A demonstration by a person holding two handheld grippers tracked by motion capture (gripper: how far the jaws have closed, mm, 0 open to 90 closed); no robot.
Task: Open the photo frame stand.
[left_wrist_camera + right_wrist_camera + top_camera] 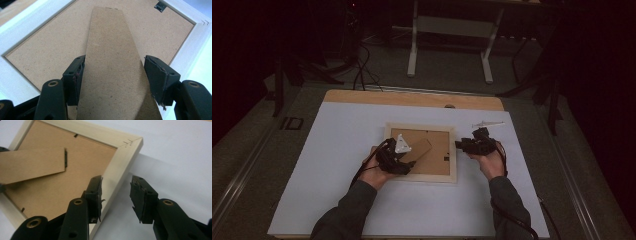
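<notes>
The left claw (113, 75) is seen closed across the cardboard easel stand (112, 65) — both pads pressed to its edges, the stand lifted off the backing board (45, 47). The right claw (116, 195) is held open astride the pale wooden picture frame (120, 167) rail, nothing gripped. The frame is laid face-down mid-desk (337, 150) — beyond it, a small clear piece (487, 123) is seen.

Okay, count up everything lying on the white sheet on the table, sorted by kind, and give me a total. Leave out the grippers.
Picture frames, lying face down: 1
Cardboard stands, hinged to the frame's back: 1
Small pale slender objects near the sheet's far right corner, too small to identify: 1
Total: 3
</notes>
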